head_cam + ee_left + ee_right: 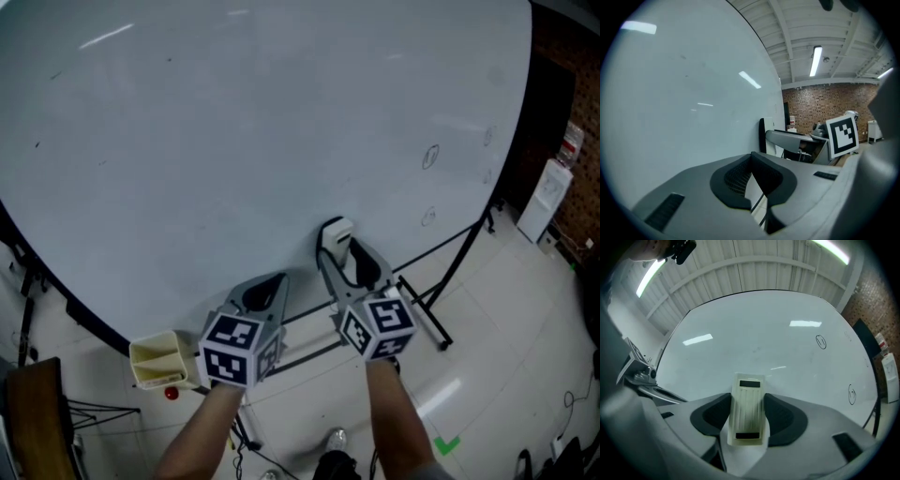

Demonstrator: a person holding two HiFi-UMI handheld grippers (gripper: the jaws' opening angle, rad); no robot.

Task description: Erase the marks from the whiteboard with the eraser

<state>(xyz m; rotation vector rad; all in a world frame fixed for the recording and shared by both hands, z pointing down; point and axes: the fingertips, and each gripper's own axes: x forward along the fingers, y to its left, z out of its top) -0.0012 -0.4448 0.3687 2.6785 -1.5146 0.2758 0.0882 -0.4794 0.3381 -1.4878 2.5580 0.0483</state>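
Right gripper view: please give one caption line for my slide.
Right gripper clamps the eraser before a whiteboard bearing small marks.

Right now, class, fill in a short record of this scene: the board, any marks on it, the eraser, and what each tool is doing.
Surface: whiteboard, mostly clean
Marks: small circled marks near its right edge
Wiper: cream eraser, near the whiteboard's lower edge
Right hand: right tool, shut on the eraser
Left hand: left tool, jaws together, nothing between them
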